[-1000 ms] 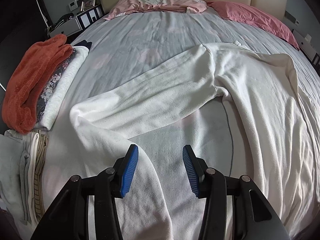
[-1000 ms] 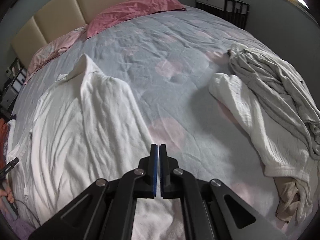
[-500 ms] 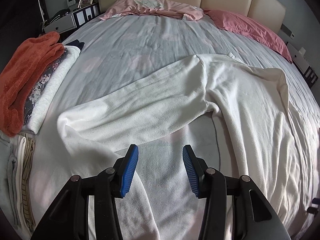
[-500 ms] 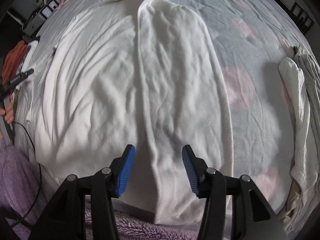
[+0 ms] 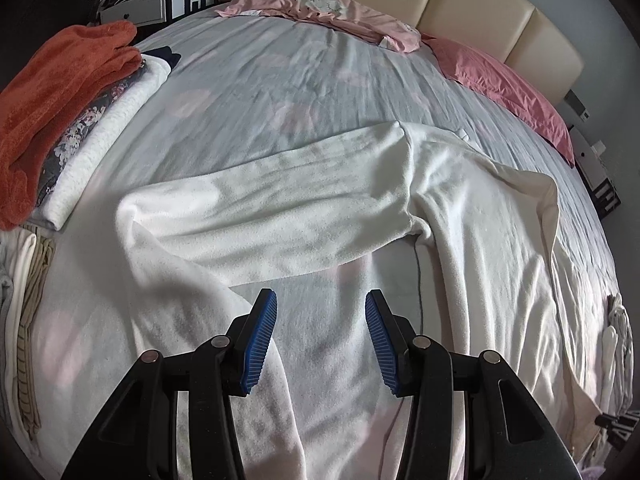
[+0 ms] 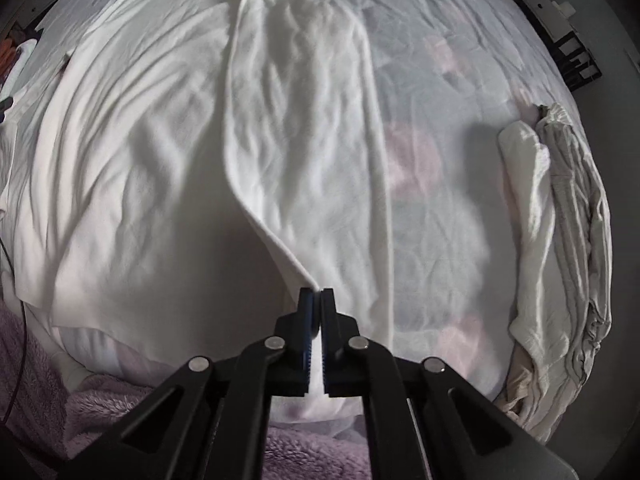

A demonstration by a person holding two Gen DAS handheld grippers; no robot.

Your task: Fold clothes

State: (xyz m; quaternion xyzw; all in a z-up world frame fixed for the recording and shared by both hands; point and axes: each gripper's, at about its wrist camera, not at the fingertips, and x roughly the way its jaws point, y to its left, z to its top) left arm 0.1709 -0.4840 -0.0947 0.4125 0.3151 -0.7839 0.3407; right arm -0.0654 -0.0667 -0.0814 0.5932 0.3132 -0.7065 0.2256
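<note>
A long white fleece garment lies spread on the grey bed, its long axis running from near edge to far. The right tongs have just been closing and now pinch the near corner of its folded front panel. The left tongs hover half open, empty, over a sleeve stretched leftward (shown only in the left view). Only the right view shows crumpled clothes waiting at right.

Left gripper jaws apart over white garment; sleeve stretched left; folded stack far left.
</note>
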